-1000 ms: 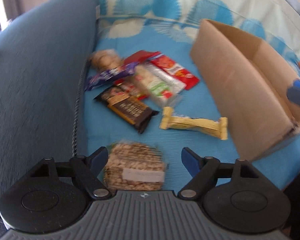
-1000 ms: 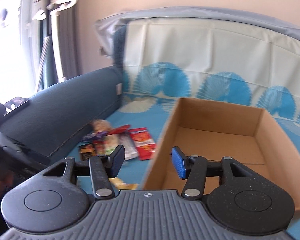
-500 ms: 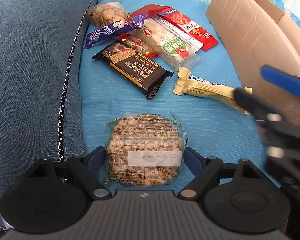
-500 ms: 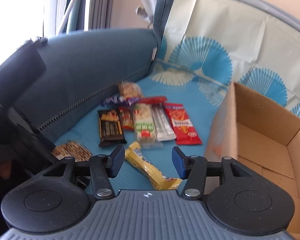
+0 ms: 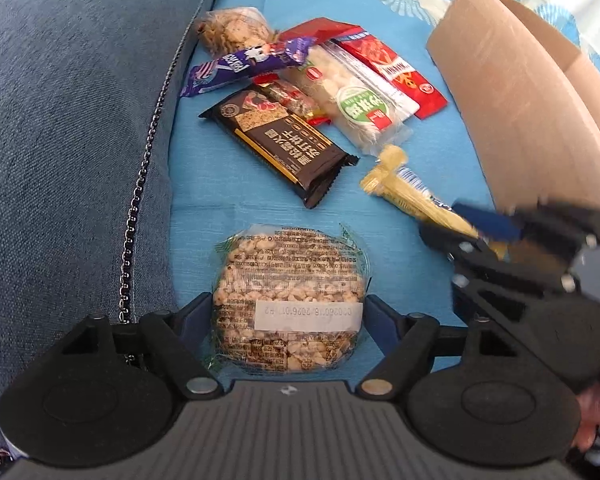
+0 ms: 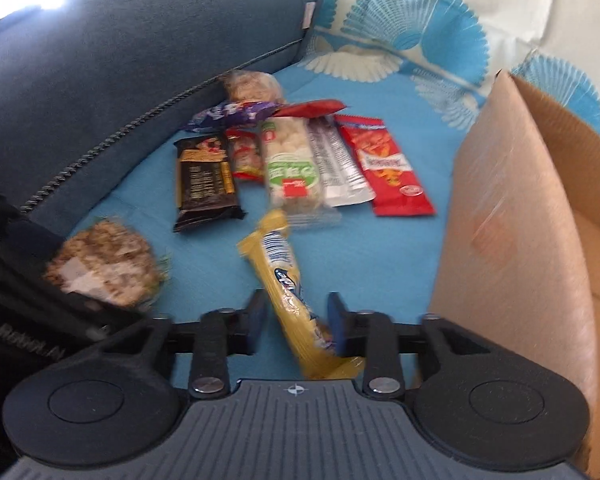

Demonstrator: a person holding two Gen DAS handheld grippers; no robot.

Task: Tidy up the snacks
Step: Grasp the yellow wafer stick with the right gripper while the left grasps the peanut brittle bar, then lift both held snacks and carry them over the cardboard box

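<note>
My left gripper straddles a round puffed-grain cake in clear wrap, its blue pads at the cake's two sides; the jaws look closed on it. The cake also shows in the right wrist view. My right gripper has a yellow snack bar between its fingers, which stand a little apart from it. The bar also shows in the left wrist view, with the right gripper over its near end. A brown cardboard box stands open on the right.
Several snacks lie in a pile on the blue cloth: a dark brown bar, a purple wrapper, a white rice snack, a red packet, a clear bag of biscuits. A grey sofa arm runs along the left.
My left gripper has moved down and its jaws have come in around the round cake. My right gripper has swung down from the box to the yellow bar and narrowed.
</note>
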